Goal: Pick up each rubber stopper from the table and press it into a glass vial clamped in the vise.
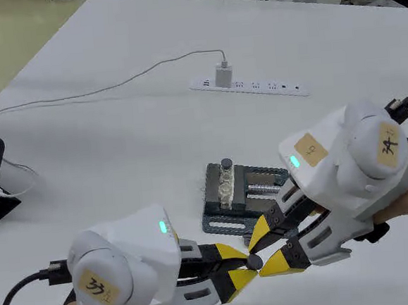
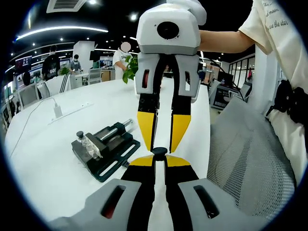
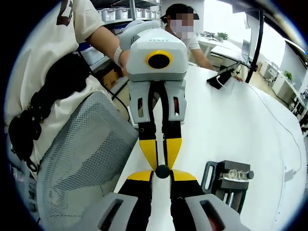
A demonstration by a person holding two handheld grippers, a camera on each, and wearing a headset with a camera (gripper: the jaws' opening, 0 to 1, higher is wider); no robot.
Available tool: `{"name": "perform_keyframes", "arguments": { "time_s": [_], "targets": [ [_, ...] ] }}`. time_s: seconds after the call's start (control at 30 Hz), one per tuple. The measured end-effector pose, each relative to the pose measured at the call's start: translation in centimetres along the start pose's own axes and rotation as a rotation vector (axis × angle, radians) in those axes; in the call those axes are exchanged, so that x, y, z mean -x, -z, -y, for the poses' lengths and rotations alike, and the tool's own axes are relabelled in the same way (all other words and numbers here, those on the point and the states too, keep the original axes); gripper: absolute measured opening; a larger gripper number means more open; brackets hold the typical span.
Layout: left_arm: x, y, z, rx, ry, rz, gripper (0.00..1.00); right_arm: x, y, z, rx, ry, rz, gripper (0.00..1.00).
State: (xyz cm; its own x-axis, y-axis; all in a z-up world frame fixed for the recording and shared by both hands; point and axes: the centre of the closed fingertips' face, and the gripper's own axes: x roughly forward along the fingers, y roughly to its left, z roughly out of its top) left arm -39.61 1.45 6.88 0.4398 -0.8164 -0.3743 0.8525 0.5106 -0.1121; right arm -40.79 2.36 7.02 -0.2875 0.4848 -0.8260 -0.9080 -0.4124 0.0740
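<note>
Left tongs [image 1: 247,264] and right tongs [image 1: 262,259] are both pinching one rubber stopper [image 1: 254,261] tip to tip above the bench [image 1: 119,152]. An uneven release is likely risking a squirted-out, rolling stopper. Beyond, the vise [image 1: 244,200] is clamping the vial [image 1: 225,187].

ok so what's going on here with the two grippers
A person holds two grippers tip to tip over the white table, with one small rubber stopper between them, beside the vise. The right gripper has its jaws on either side of the stopper. The left gripper has its jaws nearly together with the tips at it; I can't tell if they grip. The glass vial clamped in the vise already has a dark plug in its mouth.
</note>
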Motion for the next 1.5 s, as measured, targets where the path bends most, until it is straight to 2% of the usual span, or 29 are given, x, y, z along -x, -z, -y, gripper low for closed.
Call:
{"name": "perform_keyframes", "arguments": {
  "time_s": [0.3,0.57,0.73,0.83,0.9,1.0,1.07,1.3,1.37,1.5],
  "targets": [
    [-0.24,0.05,0.13,0.001,0.012,-0.011,0.03,-0.08,0.32,-0.01,0.016,-0.001,-0.036,0.08],
    [-0.23,0.07,0.08,-0.035,0.012,-0.03,0.03,-0.1,0.25,0.15,-0.019,-0.014,-0.045,0.08],
    [-0.18,0.06,-0.04,-0.012,0.013,-0.039,0.03,-0.19,0.16,0.1,-0.003,-0.007,-0.054,0.08],
    [-0.29,0.15,-0.03,0.042,0.01,-0.041,0.03,-0.34,0.28,0.1,0.003,0.002,-0.065,0.08],
    [-0.37,0.22,0.03,0.057,0.014,-0.039,0.03,-0.38,0.4,0.07,-0.008,0.003,-0.071,0.08],
    [-0.5,0.34,0.25,0.035,0.018,-0.047,0.03,-0.45,0.51,-0.03,-0.014,0.0,-0.074,0.08],
    [-0.58,0.36,0.34,-0.003,0.019,-0.053,0.03,-0.45,0.56,-0.06,-0.017,-0.003,-0.076,0.08],
    [-0.54,0.02,0.14,-0.062,0.002,-0.053,0.03,-0.15,0.49,0.25,-0.043,-0.006,-0.063,0.08],
    [-0.52,0.15,0.09,-0.122,-0.005,-0.068,0.03,-0.08,0.42,0.31,-0.06,-0.01,-0.053,0.08],
    [-0.58,-0.01,-0.03,-0.107,-0.005,-0.061,0.03,-0.04,0.43,0.32,-0.064,-0.009,-0.051,0.07]
  ]
}}
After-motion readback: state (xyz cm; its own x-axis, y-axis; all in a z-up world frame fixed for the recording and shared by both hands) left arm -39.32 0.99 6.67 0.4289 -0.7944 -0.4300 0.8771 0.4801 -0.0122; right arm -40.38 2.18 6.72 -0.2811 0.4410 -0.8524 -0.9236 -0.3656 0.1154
